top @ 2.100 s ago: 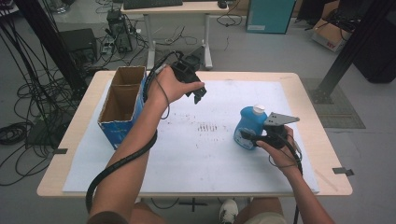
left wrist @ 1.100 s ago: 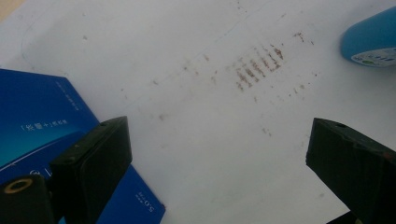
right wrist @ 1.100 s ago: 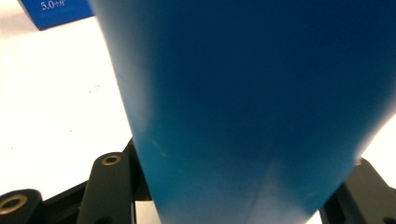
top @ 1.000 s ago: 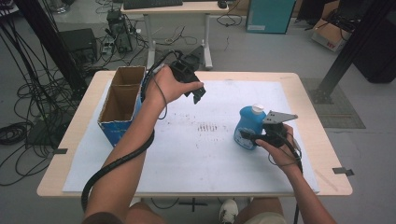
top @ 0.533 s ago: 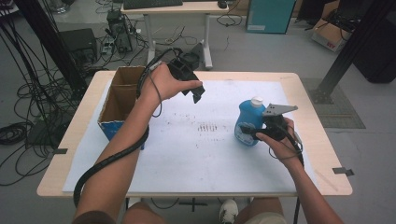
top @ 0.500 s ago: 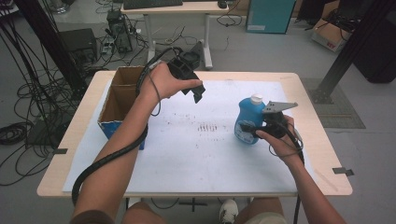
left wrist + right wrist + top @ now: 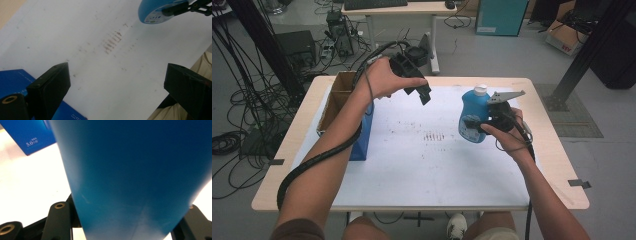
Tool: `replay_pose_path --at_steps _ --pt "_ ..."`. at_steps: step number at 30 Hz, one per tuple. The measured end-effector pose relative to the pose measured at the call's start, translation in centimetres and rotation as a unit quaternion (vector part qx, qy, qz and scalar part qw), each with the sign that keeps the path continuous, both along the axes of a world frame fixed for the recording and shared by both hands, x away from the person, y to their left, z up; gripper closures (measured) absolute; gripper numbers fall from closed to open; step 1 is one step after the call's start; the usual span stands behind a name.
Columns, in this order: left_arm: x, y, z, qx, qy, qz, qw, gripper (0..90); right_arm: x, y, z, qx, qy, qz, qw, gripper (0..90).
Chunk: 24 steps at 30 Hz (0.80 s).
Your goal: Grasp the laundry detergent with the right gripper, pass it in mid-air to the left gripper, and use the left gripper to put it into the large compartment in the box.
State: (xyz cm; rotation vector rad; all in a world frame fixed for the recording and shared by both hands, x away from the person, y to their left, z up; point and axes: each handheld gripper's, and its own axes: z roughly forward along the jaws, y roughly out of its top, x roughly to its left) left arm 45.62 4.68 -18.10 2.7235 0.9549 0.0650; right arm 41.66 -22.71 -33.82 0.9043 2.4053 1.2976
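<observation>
Open blue-sided cardboard box [image 7: 343, 111] sat at the table's [image 7: 422, 175] 9 o'clock edge, contents not discernible. Left gripper [image 7: 419, 90], raised toward 11 o'clock, had jaws wide apart with nothing between them. Right gripper [image 7: 477, 121], at 2 o'clock, was clamped on the blue bottle [image 7: 474, 117], held roughly upright off the white sheet [image 7: 412, 160], long axis vertical, white cap up.
</observation>
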Motion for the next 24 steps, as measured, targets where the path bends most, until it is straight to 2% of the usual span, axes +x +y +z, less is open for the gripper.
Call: replay_pose_path --at_steps 2,3,4,6,9,13,16,18,19,21,22,23,24 --pt "0.0 0.0 0.3 0.002 -0.004 -0.010 0.9999 7.0 0.2 0.5 0.3 0.002 0.002 0.009 1.0000 42.6" --pt "-0.1 0.0 0.8 0.006 -0.014 -0.021 0.9997 7.0 0.4 0.9 0.6 0.007 0.000 0.019 0.9998 42.6" --pt "-0.1 0.0 0.8 0.006 -0.014 -0.021 0.9997 7.0 0.4 0.9 0.6 0.007 0.000 0.019 0.9998 42.6" --pt "-0.3 -0.1 1.4 0.009 -0.029 -0.039 0.9988 7.0 0.6 1.8 1.0 0.009 0.001 0.031 0.9995 42.6" --pt "-0.4 -0.1 1.8 0.012 -0.031 -0.050 0.9982 6.7 0.6 2.4 1.4 0.007 0.000 0.043 0.9990 42.6" --pt "-0.9 -0.1 2.6 0.023 -0.039 -0.079 0.9958 6.4 0.7 3.8 1.9 0.014 0.002 0.070 0.9974 42.6" --pt "-1.3 -0.2 2.8 0.025 -0.036 -0.089 0.9951 6.3 0.7 4.4 1.9 0.018 0.003 0.082 0.9964 42.6" --pt "-1.7 -0.4 3.0 0.033 -0.034 -0.108 0.9930 6.2 0.7 5.3 1.9 0.023 0.001 0.102 0.9945 42.6" --pt "-1.7 -0.4 3.0 0.033 -0.034 -0.108 0.9930 6.3 0.7 5.7 1.9 0.025 0.002 0.107 0.9939 42.6" --pt "-2.2 -0.6 3.3 0.034 -0.032 -0.135 0.9898 6.4 0.7 6.2 1.8 0.025 0.000 0.119 0.9926 42.6" --pt "-2.2 -0.6 3.3 0.034 -0.032 -0.135 0.9898 6.6 0.7 6.2 1.8 0.025 0.000 0.119 0.9926 42.6" --pt "-2.5 -0.8 3.5 0.036 -0.032 -0.153 0.9870 6.6 0.6 6.7 1.7 0.025 -0.001 0.130 0.9912 42.7" --pt "-2.7 -0.9 3.5 0.035 -0.034 -0.158 0.9862 6.6 0.6 7.1 1.6 0.028 -0.001 0.136 0.9903 42.6"
